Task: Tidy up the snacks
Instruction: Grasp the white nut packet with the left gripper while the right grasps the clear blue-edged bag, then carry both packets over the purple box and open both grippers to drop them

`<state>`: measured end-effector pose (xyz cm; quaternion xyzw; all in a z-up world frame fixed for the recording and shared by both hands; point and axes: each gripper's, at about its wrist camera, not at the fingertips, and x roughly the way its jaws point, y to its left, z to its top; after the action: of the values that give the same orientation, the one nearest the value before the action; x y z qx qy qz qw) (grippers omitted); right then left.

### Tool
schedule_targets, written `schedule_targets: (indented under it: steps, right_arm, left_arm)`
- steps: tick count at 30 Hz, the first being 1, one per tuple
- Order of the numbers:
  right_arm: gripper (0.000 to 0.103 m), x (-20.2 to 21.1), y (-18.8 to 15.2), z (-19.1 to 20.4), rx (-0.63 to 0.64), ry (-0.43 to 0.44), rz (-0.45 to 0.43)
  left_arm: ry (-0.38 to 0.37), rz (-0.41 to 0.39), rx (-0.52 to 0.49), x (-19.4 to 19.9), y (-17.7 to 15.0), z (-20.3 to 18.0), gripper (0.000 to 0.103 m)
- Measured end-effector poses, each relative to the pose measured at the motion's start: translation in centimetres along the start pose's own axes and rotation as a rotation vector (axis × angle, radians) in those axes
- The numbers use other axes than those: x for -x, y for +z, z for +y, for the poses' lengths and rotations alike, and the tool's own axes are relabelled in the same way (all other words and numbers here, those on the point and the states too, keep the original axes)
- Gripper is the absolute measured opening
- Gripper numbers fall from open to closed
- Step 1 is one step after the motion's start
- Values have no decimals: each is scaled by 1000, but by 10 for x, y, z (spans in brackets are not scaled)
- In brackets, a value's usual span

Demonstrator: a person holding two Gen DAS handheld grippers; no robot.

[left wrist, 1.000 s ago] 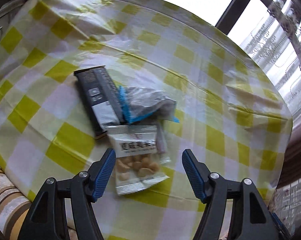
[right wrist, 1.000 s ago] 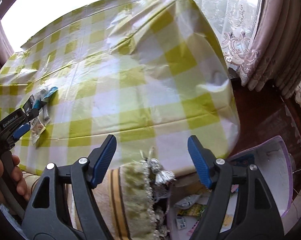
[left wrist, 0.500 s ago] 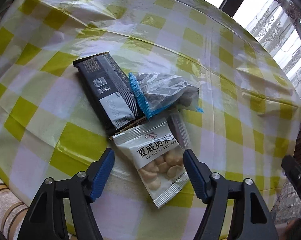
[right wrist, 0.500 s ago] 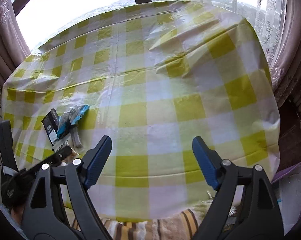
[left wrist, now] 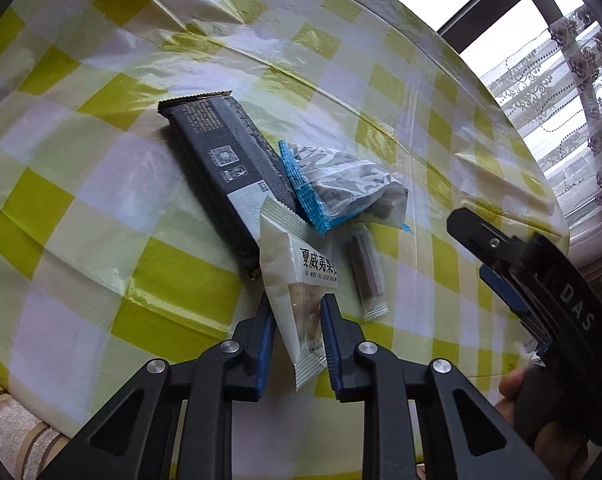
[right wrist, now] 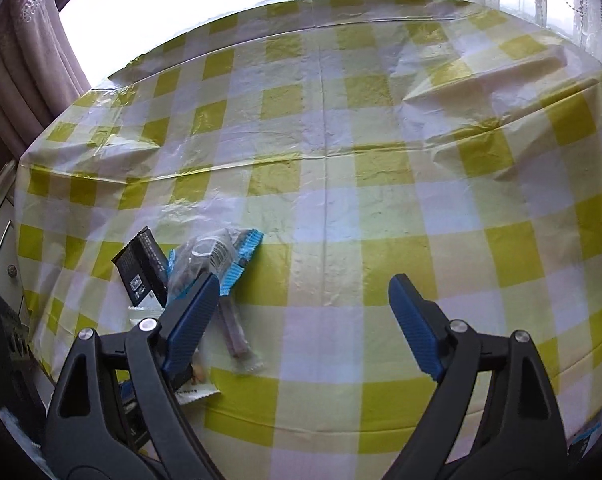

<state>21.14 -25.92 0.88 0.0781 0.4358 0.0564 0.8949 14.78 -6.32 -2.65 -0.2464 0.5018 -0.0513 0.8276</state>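
Observation:
My left gripper [left wrist: 297, 312] is shut on the white nut packet [left wrist: 297, 264], pinching its lower end so it stands tilted. Behind it lie a long black wrapper [left wrist: 217, 160], a clear bag with blue edges [left wrist: 337, 196] and a small clear-wrapped bar [left wrist: 367, 272] on the yellow-checked tablecloth [left wrist: 101, 216]. My right gripper [right wrist: 301, 292] is open and empty above the cloth, to the right of the snack pile: black wrapper [right wrist: 143, 266], clear bag [right wrist: 213, 256], small bar [right wrist: 235, 332]. The right gripper also shows at the right edge of the left wrist view [left wrist: 541, 280].
The round table's edge runs close along the bottom of both views, with a striped cushion [left wrist: 17, 432] below it. Curtains [right wrist: 17, 64] and a bright window stand behind the table. Lace curtain [left wrist: 573, 92] hangs at the right.
My left gripper closed on the nut packet and tipped it up. My right gripper swung left over the table toward the snack pile, staying open.

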Motion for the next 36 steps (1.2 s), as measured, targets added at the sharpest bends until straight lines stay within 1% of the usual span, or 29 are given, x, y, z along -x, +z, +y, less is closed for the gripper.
schedule_targets:
  steps: [3, 5, 9, 13, 15, 16, 17, 18, 19, 20, 21, 23, 25, 27, 28, 29, 36]
  right_arm:
    - [89, -10, 3, 19, 46, 21, 20]
    - [92, -17, 5, 32, 68, 19, 27]
    - [93, -34, 10, 52, 67, 64, 56]
    - [93, -58, 14, 64, 82, 28, 104]
    - [93, -67, 12, 65, 86, 41, 130]
    - [90, -70, 11, 65, 93, 35, 131]
    - [80, -73, 10, 64, 98, 35, 132]
    - [75, -75, 9, 62, 88, 53, 136]
    - [68, -74, 9, 60, 86, 48, 119]
    - [63, -74, 10, 58, 79, 62, 122]
    - [61, -74, 11, 55, 71, 74, 122]
    - [51, -74, 13, 50, 56, 87, 122]
    - [51, -71, 14, 44, 47, 85, 116]
    - [46, -67, 15, 36, 35, 91, 106]
    - [43, -64, 16, 31, 27, 80, 98]
    - [42, -60, 17, 25, 16, 71, 84]
    - [42, -43, 15, -25, -73, 31, 64]
  left_arm:
    - [1, -9, 21, 8, 2, 11, 21]
    - [-5, -15, 34, 12, 1, 18, 21]
    - [-10, -18, 45, 14, 1, 23, 21]
    - [-15, -23, 52, 14, 2, 25, 21]
    - [-17, -29, 57, 16, 2, 26, 20]
    - [-18, -28, 58, 16, 2, 26, 20]
    - [-18, -28, 57, 16, 2, 26, 20]
    - [-18, -27, 55, 15, 2, 25, 20]
    - [-17, -28, 54, 15, 2, 25, 20]
    - [-18, -27, 55, 16, 2, 25, 20]
    - [-20, -27, 56, 15, 2, 26, 20]
    - [-23, -28, 56, 15, 2, 25, 20]
    - [-26, -29, 56, 15, 2, 25, 20]
    - [-26, -31, 53, 14, 3, 24, 20]
    - [-28, -33, 50, 14, 3, 23, 20]
    - [-30, -36, 44, 14, 3, 22, 20]
    - [-42, -42, 18, 14, 3, 16, 15]
